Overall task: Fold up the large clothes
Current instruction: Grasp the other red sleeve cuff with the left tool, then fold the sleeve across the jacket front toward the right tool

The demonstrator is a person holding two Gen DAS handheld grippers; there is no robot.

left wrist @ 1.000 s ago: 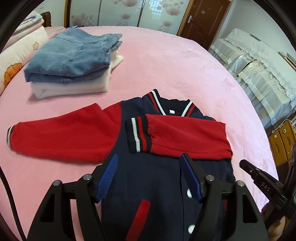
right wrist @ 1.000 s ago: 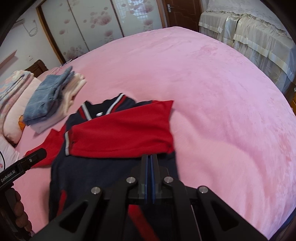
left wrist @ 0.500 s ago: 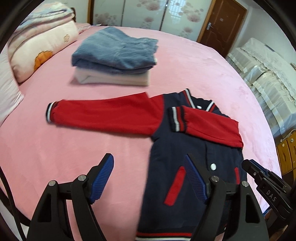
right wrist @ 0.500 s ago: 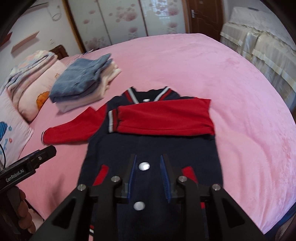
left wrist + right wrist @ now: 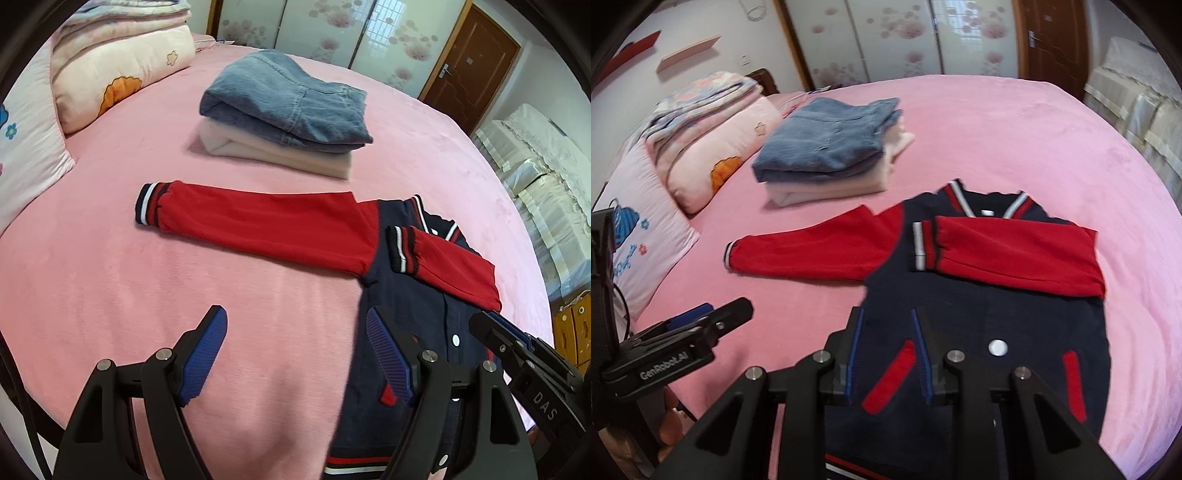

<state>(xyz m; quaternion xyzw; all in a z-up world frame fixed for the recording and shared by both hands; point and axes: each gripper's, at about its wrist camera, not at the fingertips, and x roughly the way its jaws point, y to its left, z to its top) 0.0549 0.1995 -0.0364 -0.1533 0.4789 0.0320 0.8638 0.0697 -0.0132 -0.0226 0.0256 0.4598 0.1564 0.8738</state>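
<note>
A navy varsity jacket [image 5: 990, 317] with red sleeves lies face up on the pink bed [image 5: 1015, 140]. Its right sleeve [image 5: 1015, 251] is folded across the chest. Its left sleeve [image 5: 258, 221] lies stretched out flat to the left, also shown in the right wrist view [image 5: 812, 247]. My left gripper [image 5: 295, 350] is open and empty, above the bed just left of the jacket's lower body [image 5: 417, 332]. My right gripper [image 5: 888, 350] is open and empty above the jacket's lower front.
A stack of folded jeans [image 5: 288, 103] on a folded cream garment [image 5: 280, 155] sits beyond the jacket. Pillows and quilts [image 5: 110, 70] lie at the left. A covered sofa [image 5: 546, 177] and a wooden door [image 5: 469, 62] stand at the right.
My right gripper opened and let go of the folded right sleeve, then drew back toward the hem. My left gripper swung left, bringing the stretched-out left sleeve into the middle of its view.
</note>
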